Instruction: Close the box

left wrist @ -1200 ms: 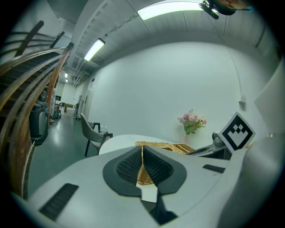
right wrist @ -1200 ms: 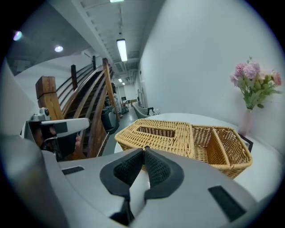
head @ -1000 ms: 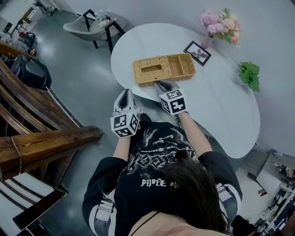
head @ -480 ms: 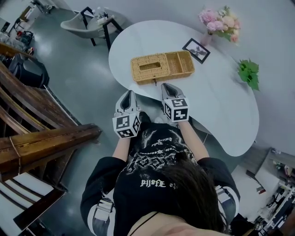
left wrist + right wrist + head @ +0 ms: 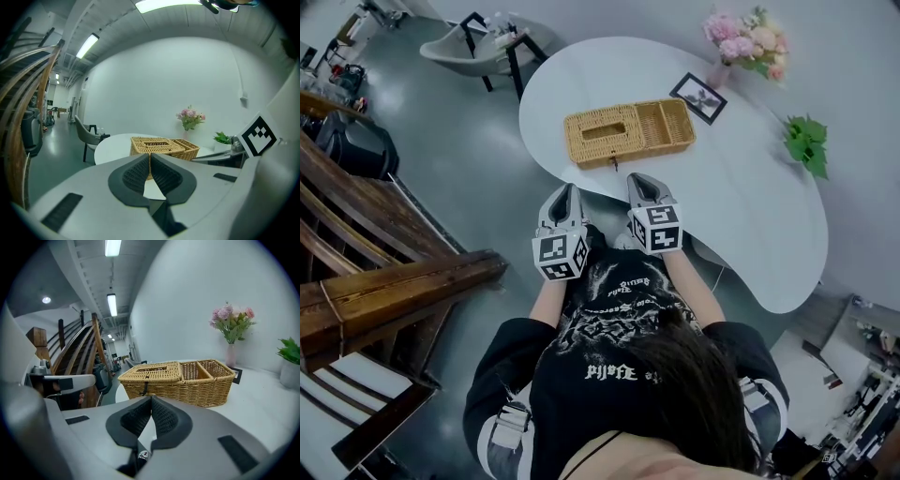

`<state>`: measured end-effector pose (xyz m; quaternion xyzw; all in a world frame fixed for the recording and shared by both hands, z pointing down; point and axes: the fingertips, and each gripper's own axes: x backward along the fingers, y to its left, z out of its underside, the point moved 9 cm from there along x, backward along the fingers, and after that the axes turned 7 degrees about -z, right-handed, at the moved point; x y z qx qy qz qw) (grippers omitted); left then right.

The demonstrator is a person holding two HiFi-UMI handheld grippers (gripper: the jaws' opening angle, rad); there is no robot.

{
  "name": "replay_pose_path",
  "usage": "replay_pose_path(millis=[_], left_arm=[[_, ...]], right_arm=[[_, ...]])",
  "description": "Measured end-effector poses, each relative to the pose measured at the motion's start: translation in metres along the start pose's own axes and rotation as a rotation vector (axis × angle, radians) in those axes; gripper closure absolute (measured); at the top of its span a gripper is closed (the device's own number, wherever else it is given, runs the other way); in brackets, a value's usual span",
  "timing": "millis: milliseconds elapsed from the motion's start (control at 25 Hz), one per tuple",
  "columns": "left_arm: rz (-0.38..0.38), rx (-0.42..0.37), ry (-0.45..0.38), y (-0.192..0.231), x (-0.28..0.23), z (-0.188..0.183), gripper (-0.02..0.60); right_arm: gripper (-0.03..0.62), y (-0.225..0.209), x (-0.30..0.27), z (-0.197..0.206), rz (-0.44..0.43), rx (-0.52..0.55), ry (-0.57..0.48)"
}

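Note:
The wicker box point(image 5: 628, 133) sits on the white table point(image 5: 750, 206) with its slotted lid lying flat over the left half; the right half is two open compartments. A dark latch loop point(image 5: 146, 389) hangs down its front. My left gripper point(image 5: 563, 190) is shut and empty, off the table's near edge and short of the box point(image 5: 157, 145). To its right, my right gripper point(image 5: 639, 178) has just closed its jaws on nothing and points at the box point(image 5: 178, 380) from a short distance. Both pairs of pads meet, in the left gripper view point(image 5: 149, 157) and the right gripper view point(image 5: 151, 399).
Pink flowers in a vase point(image 5: 748, 42), a small picture frame point(image 5: 698, 97) and a green plant point(image 5: 806, 145) stand behind and right of the box. A grey chair point(image 5: 492, 47) is at the table's far left end. Wooden stair beams point(image 5: 384, 281) run along the left.
Both grippers have drawn back from the box toward the person. The right one was at the box's front edge and now stands clear of it. The box has not moved.

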<state>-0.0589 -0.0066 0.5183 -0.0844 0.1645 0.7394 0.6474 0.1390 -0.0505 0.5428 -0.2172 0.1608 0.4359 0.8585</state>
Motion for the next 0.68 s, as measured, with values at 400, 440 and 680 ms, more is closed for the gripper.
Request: replay_pose_path(millis=[400,440,680], left_arm=[[0.001,0.0,0.025,-0.0032,0.0007,0.0055,0.554],[0.001,0.001,0.024,-0.0028,0.0009,0.0057,0.554],[0.005,-0.014,0.024,-0.0047,0.0038,0.006,0.554]], right_arm=[[0.569,0.0028,0.006,0.0017,0.015,0.042,-0.023],[0.569,0.0035,0.0056,0.002,0.015,0.045,-0.023],[0.569,0.0064,0.0055,0.0051,0.023,0.049,-0.023]])
